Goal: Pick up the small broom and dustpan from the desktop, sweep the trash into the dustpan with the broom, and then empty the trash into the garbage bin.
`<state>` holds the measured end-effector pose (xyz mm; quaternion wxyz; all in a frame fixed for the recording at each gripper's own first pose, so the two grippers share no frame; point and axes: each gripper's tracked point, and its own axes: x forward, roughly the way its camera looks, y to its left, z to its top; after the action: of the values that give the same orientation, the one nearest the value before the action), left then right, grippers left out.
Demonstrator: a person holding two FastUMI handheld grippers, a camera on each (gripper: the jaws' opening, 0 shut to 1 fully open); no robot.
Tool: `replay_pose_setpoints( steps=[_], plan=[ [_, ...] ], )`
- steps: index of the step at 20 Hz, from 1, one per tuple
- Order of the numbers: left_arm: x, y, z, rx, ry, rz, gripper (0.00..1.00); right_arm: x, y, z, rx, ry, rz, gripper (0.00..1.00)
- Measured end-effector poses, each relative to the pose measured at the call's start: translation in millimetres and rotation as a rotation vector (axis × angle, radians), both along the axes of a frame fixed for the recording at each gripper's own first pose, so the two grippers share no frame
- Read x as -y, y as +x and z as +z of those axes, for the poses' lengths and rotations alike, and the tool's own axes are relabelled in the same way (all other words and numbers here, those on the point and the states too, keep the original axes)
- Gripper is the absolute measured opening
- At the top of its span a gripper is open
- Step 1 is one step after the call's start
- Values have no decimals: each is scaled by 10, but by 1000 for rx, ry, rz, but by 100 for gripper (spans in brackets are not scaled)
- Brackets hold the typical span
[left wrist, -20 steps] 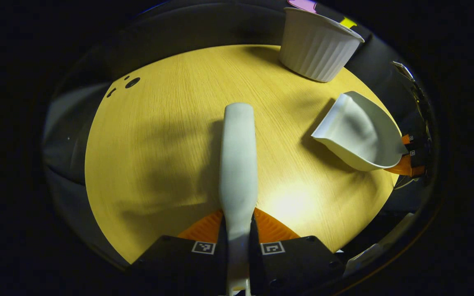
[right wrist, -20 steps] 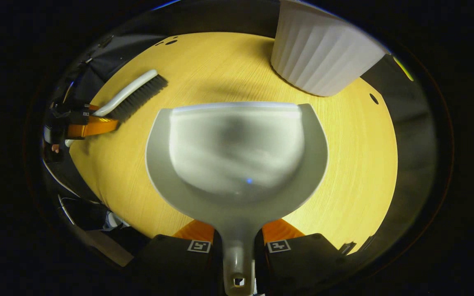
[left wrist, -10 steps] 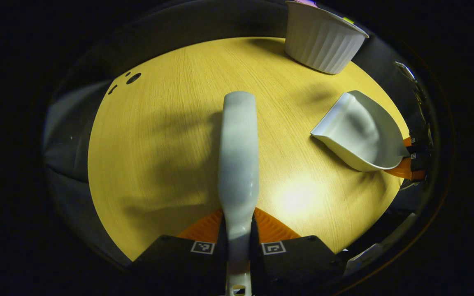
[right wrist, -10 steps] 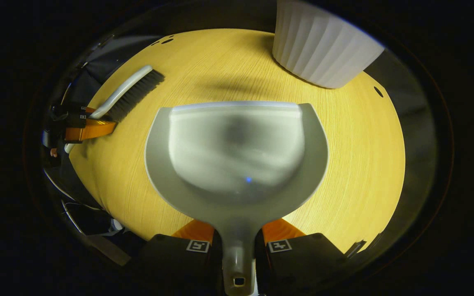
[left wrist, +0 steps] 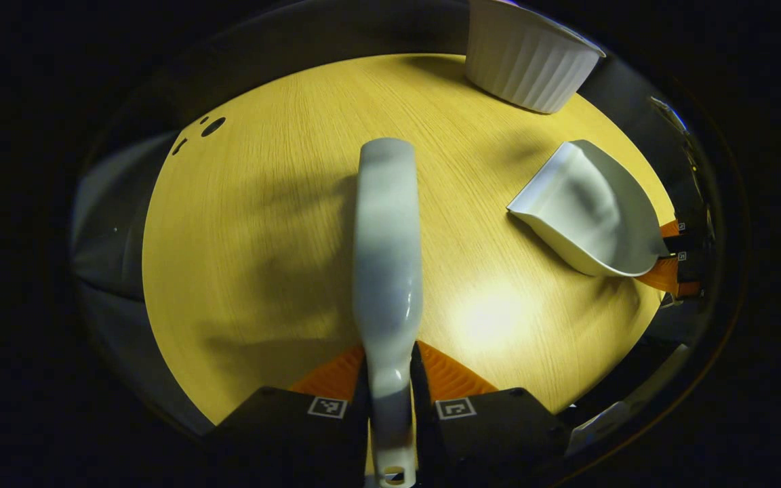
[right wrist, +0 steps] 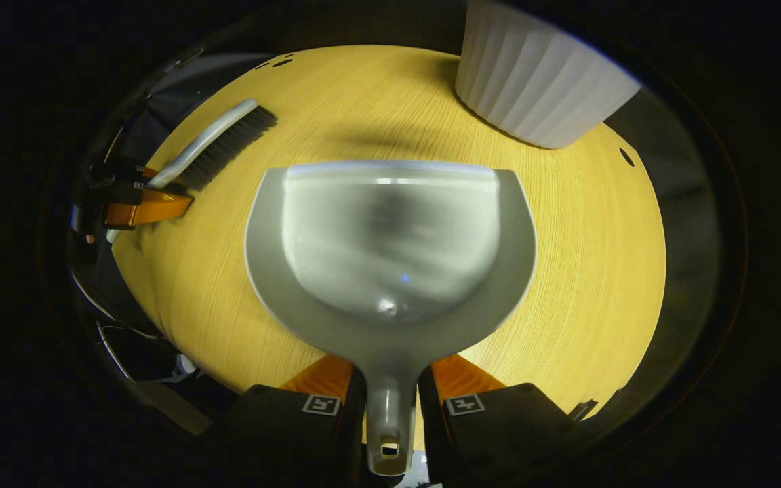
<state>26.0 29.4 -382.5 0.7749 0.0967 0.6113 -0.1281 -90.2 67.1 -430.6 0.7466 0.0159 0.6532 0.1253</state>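
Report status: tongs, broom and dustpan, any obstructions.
Left tongs shut on white-handled black-bristle broom. Right tongs shut on grey plastic dustpan, pan looks empty. White ribbed bin ahead on wooden tabletop; no trash visible.

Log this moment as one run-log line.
left gripper: shut on broom | right gripper: shut on dustpan | dustpan: no trash seen | bin: far table edge
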Motion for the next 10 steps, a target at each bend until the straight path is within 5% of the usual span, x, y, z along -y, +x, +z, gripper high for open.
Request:
replay_pose_setpoints(
  steps=[10],
  plan=[
    [-72, -27, 683, 150, 34, -29, 39, 286, 114, 899, 145, 82, -54, 42]
  ],
)
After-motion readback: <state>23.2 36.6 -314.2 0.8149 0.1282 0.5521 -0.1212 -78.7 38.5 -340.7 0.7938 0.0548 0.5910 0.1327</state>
